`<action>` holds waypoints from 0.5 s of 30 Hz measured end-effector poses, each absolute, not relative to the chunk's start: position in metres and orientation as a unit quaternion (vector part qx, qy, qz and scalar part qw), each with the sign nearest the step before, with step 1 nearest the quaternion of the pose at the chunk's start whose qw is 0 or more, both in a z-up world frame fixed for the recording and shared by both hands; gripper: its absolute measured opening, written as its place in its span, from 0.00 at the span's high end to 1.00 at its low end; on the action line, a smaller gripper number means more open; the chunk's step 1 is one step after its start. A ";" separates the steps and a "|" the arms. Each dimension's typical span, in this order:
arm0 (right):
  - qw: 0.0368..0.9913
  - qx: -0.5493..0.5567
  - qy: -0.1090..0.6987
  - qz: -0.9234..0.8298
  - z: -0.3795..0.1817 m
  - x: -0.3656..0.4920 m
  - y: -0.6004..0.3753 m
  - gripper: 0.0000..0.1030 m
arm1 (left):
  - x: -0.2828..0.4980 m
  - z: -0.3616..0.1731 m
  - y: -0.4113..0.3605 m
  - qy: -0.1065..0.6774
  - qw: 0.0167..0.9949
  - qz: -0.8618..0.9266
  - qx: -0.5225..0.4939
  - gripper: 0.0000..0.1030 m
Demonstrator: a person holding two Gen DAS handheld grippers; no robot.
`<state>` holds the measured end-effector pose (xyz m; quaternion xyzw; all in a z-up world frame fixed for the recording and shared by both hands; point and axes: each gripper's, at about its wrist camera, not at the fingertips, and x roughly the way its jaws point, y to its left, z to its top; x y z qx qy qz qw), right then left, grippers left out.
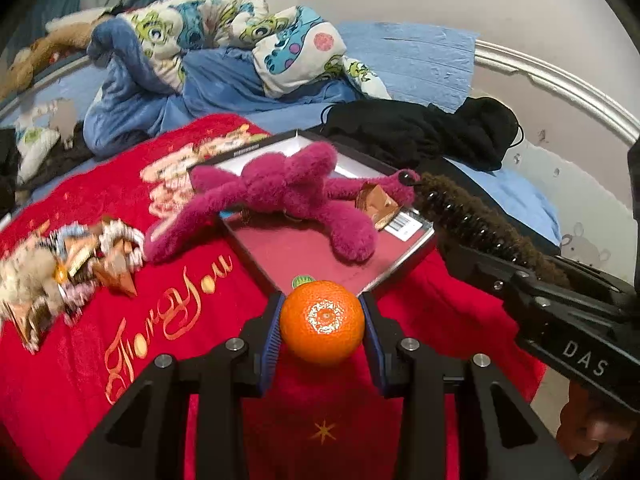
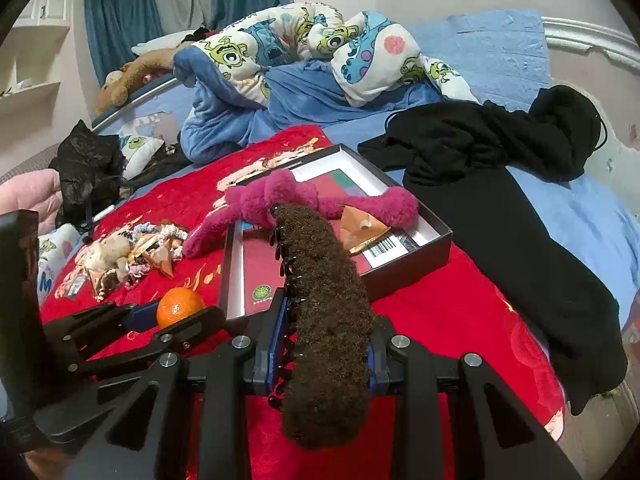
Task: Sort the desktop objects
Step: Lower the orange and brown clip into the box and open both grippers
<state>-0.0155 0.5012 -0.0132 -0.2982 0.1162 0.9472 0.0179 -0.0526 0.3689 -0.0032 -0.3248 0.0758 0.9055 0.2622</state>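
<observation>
My left gripper (image 1: 322, 322) is shut on an orange mandarin (image 1: 322, 323), held just in front of the near corner of a shallow black box (image 1: 256, 268); the mandarin also shows in the right wrist view (image 2: 180, 306). My right gripper (image 2: 326, 332) is shut on a brown fuzzy hair claw clip (image 2: 326, 320), which points at the box (image 2: 408, 276); the clip shows at the right in the left wrist view (image 1: 480, 224). A magenta plush toy (image 1: 280, 192) lies across the box, one limb hanging over its left side. A crumpled gold wrapper (image 2: 362, 232) lies inside the box.
A red blanket (image 1: 100, 280) covers the bed under the box. A pile of scrunchies and wrappers (image 1: 68, 268) lies to the left. Black clothing (image 2: 500, 184) lies to the right. A cartoon-print duvet (image 2: 288, 52) is bunched at the back.
</observation>
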 end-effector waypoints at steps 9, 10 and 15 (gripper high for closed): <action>0.013 -0.291 0.136 0.947 -0.011 -0.036 0.509 0.71 | -0.079 0.012 0.381 0.057 0.270 0.907 -0.317 0.63; 0.013 -0.290 0.138 0.947 -0.011 -0.040 0.510 0.71 | -0.082 0.012 0.383 0.056 0.268 0.908 -0.318 0.63; 0.010 -0.297 0.156 0.942 -0.018 -0.058 0.519 0.71 | -0.097 0.007 0.392 0.072 0.269 0.906 -0.320 0.63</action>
